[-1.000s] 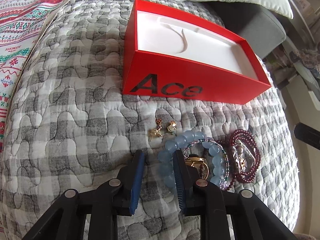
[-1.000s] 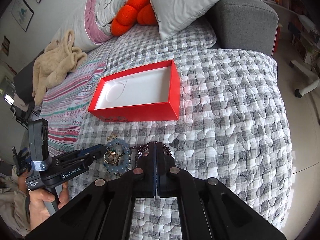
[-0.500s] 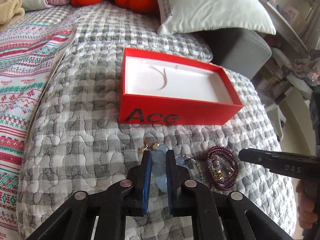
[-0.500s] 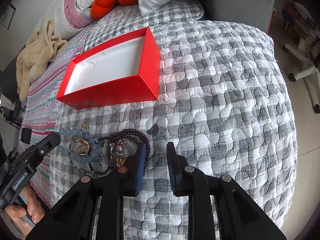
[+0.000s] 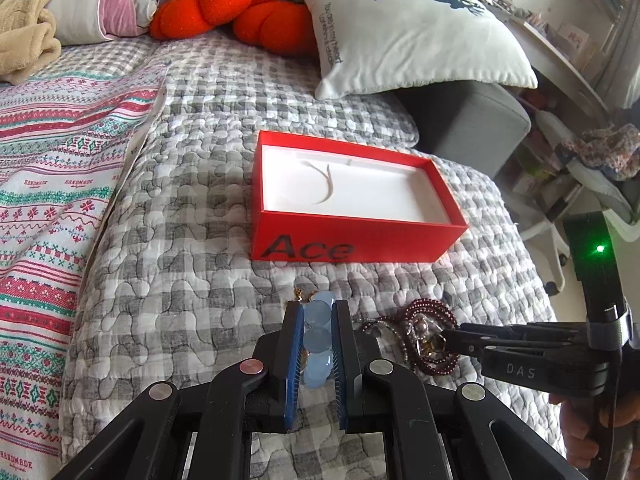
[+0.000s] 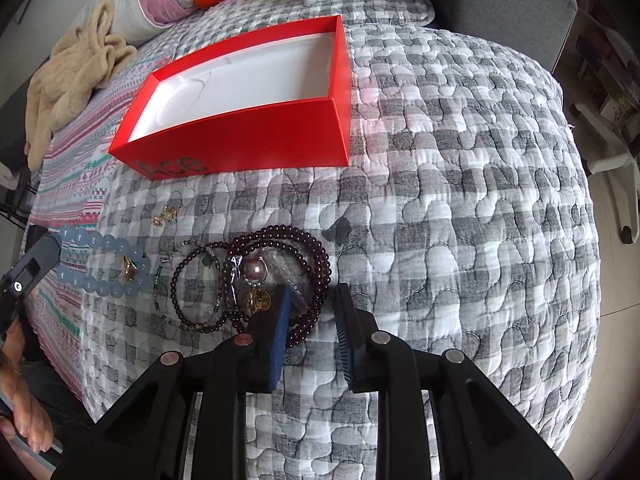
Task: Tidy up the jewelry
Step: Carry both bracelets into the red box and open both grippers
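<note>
1. A red box (image 5: 352, 240) with a white lining and "Ace" printed on its near wall lies open on a grey-and-white checked quilt (image 6: 460, 184); nothing is inside it.
2. The jewelry lies in a loose cluster on the quilt in front of the box: one pale blue bead bracelet (image 6: 100, 268), one long dark red bead strand (image 6: 288, 240) looped several times, and two small gold earrings (image 6: 164, 216) nearest the box.
3. Within the dark red loops sit a pinkish pearl piece (image 6: 256, 268) and a gold piece; a thin strand of small green beads runs beside them. An exact count of these small pieces cannot be made.
4. The left gripper (image 5: 316, 344) has its blue pads closed tight on the pale blue bead bracelet.
5. The right gripper (image 6: 312, 320) stands partly open and empty; the dark red strand's edge passes between its pads, with the left pad over the gold piece.
6. Behind the box lie one white pillow with a deer print (image 5: 416, 28), an orange plush (image 5: 240, 4) and a beige blanket (image 6: 68, 80); a striped patterned cover (image 5: 52, 208) borders the quilt.
</note>
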Available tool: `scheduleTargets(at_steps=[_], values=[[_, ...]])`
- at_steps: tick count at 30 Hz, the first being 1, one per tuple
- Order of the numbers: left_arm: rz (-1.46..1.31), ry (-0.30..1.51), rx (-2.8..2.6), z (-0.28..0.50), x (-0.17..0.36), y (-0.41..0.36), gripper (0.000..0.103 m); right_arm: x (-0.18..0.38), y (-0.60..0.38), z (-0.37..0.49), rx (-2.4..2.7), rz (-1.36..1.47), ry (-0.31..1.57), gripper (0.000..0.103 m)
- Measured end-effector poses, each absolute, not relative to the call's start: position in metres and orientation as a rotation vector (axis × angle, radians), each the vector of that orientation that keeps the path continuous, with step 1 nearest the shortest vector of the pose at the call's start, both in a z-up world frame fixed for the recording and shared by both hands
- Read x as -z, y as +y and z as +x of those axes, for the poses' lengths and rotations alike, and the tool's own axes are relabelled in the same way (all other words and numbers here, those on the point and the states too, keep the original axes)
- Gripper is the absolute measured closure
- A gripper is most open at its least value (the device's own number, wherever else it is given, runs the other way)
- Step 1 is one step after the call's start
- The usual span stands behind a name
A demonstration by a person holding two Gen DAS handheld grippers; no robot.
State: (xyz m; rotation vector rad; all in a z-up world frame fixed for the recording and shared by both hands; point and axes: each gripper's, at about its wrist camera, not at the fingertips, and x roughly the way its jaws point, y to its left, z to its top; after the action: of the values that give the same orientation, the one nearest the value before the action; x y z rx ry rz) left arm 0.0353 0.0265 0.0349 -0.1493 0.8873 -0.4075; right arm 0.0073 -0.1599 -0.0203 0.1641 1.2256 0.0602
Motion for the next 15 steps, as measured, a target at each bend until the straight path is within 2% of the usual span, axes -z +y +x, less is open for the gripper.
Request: scheduleTargets(at_steps=[4, 6, 10, 15], values=[[-0.16, 0.899, 0.384, 0.037, -0.032, 0.031, 0.095, 0.023, -0.14, 0.004, -0.04, 0.021, 1.195, 0.076], [-0.16, 0.9, 0.373, 0.036, -0.031, 0.032, 0.095, 0.024, -0.133, 0.003, -0.031, -0.033, 1.183, 0.079], [-0.165, 0.9, 0.364, 0.033, -0.034, 0.033, 0.095, 0.022, -0.135, 0.002, -0.049, -0.003, 1.181, 0.094], [-0.188, 0.905, 0.352, 0.029, -0.035, 0.042, 0.095, 0.014, -0.148, -0.002, -0.088, 0.109, 1.192, 0.095]])
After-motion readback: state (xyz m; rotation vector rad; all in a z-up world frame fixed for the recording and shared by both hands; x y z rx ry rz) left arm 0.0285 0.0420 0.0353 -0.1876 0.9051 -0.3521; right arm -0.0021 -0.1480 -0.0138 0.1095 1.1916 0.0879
